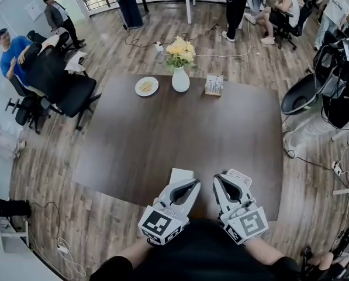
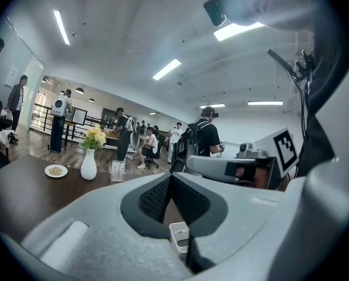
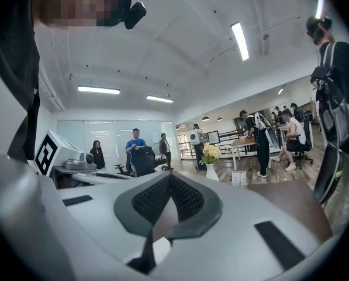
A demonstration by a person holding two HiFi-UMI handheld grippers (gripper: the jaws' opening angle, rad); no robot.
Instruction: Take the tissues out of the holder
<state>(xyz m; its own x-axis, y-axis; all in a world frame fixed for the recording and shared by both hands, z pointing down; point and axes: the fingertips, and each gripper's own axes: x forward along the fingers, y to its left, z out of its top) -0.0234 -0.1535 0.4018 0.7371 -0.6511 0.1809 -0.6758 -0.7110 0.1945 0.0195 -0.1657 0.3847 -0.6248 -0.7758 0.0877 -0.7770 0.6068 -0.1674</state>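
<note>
Both grippers sit at the bottom of the head view, over the near edge of a dark brown table point(image 1: 162, 139). The left gripper point(image 1: 189, 186) has its jaws pressed together with nothing between them. The right gripper point(image 1: 231, 179) is clenched the same way and empty. My black sleeves are cut off by the bottom of the frame.

A white object point(image 1: 180, 173) lies on the table near that edge, partly covered by the left gripper. The left gripper view shows only a small boxy white corner of it below the closed jaws, so I cannot tell what it is. In each gripper view the gripper's own grey body fills the lower half and hides the near tabletop.

The tissue holder point(image 1: 214, 85) stands on the far side of the table, well apart from both grippers. It is just right of a white vase of yellow flowers point(image 1: 180, 78), and a small plate point(image 1: 146, 86) sits left of the vase. The holder is too small for me to tell how the tissues sit in it.

A broad stretch of tabletop lies between the grippers and the holder. A black office chair point(image 1: 75, 95) crowds the table's far left corner, and dark equipment point(image 1: 332, 86) stands off the right edge — people move about beyond.
</note>
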